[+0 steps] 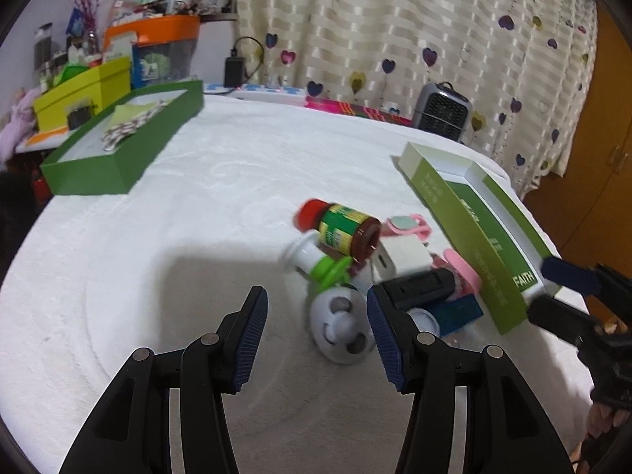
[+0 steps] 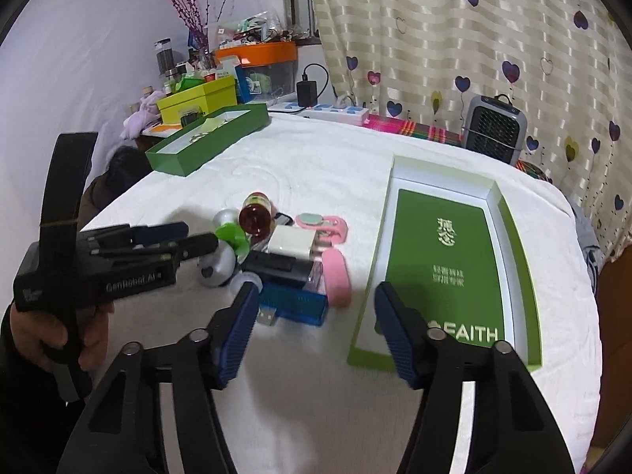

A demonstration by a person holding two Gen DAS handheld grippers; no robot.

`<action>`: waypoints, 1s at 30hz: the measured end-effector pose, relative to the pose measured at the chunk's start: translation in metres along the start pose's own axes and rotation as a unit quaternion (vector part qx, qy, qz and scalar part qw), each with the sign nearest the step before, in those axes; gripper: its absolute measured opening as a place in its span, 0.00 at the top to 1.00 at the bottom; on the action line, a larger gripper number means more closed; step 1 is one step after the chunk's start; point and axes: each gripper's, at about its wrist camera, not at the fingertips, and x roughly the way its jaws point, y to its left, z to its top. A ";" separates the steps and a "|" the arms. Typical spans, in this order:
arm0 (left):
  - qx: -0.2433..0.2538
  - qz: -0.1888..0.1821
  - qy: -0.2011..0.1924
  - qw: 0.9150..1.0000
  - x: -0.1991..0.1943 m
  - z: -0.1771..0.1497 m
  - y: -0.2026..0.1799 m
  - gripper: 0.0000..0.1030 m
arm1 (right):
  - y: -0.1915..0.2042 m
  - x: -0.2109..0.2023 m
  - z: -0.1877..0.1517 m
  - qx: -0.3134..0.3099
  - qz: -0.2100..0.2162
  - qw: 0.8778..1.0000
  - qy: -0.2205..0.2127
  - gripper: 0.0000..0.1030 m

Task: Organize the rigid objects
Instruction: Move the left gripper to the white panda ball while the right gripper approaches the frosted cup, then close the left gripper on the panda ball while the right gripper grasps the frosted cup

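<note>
A pile of small objects lies on the white bedcover: a red-capped bottle (image 1: 339, 229) (image 2: 257, 217), a white charger cube (image 1: 403, 258) (image 2: 294, 245), a black clip (image 1: 422, 288) (image 2: 278, 268), a blue USB box (image 2: 294, 308) (image 1: 454, 312), pink pieces (image 2: 335, 280), and a white and green fan (image 1: 339, 328) (image 2: 221, 260). The FAITH box (image 2: 446, 272) (image 1: 486, 237) lies open to the right. My left gripper (image 1: 316, 339) is open just before the fan. My right gripper (image 2: 312, 331) is open between the pile and the FAITH box.
A dark green tray (image 1: 122, 146) (image 2: 209, 142) holding some items sits at the far left. A small grey heater (image 1: 442, 112) (image 2: 493, 130) stands at the back by the curtain. A cluttered side table (image 2: 205, 91) stands behind the tray.
</note>
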 end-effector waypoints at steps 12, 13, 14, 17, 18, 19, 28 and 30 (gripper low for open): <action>0.002 -0.007 0.036 0.999 0.018 -0.006 -0.006 0.50 | 0.000 0.024 0.009 -0.010 0.013 1.000 0.017 0.49; 0.002 -0.005 0.036 0.999 0.019 -0.006 -0.006 0.53 | 0.000 0.028 0.011 -0.012 0.011 1.000 0.022 0.49; 0.002 0.002 0.035 0.999 0.019 -0.006 -0.007 0.56 | 0.001 0.030 0.011 -0.014 0.010 1.000 0.024 0.50; -0.004 0.006 0.034 0.999 0.017 -0.007 -0.004 0.65 | 0.001 0.037 0.014 -0.019 0.010 0.999 0.031 0.52; -0.006 0.004 0.034 0.999 0.017 -0.007 -0.003 0.65 | 0.001 0.040 0.015 -0.022 0.009 0.999 0.034 0.54; -0.008 0.002 0.033 0.999 0.017 -0.007 -0.002 0.66 | 0.001 0.041 0.016 -0.023 0.009 0.999 0.037 0.54; -0.019 -0.005 0.028 0.999 0.013 -0.009 0.001 0.74 | -0.001 0.057 0.022 -0.047 -0.012 0.997 0.068 0.64; -0.022 -0.009 0.029 0.999 0.014 -0.009 0.002 0.74 | -0.001 0.061 0.023 -0.055 -0.018 0.995 0.080 0.64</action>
